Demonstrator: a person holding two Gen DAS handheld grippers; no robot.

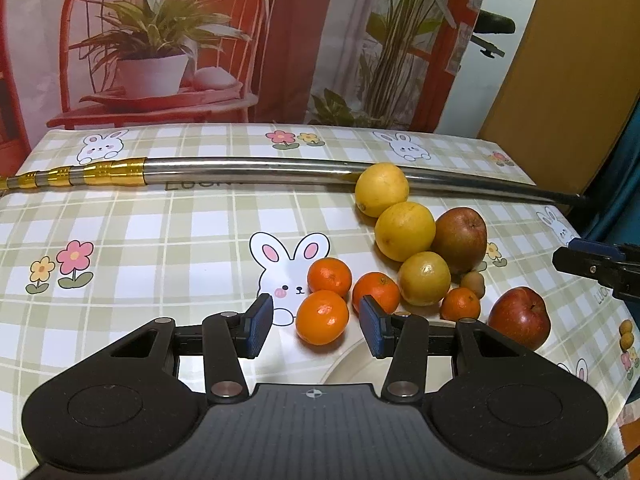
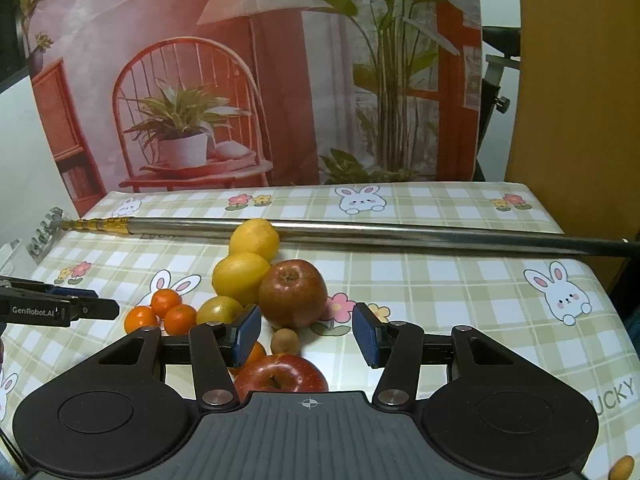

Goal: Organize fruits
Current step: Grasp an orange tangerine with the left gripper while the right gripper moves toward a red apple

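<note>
Fruit is bunched on the checked tablecloth (image 1: 160,232): three yellow citrus (image 1: 405,231), a brownish apple (image 1: 461,240), a red apple (image 1: 520,317), several tangerines and a small brown fruit (image 1: 473,283). My left gripper (image 1: 316,328) hovers open at the near tangerine (image 1: 322,312), which shows between the blue pads (image 1: 258,326) without touching them. My right gripper (image 2: 306,334) is open above the red apple (image 2: 280,376) and the small brown fruit (image 2: 285,341), with the brownish apple (image 2: 293,294) just beyond. Each gripper also shows at the edge of the other's view.
A long steel pole (image 1: 248,170) with gold bands lies across the table behind the fruit, touching the far citrus (image 1: 382,189). A printed backdrop (image 1: 180,40) of a chair and plants hangs behind. The table's right edge (image 1: 592,264) is close to the fruit.
</note>
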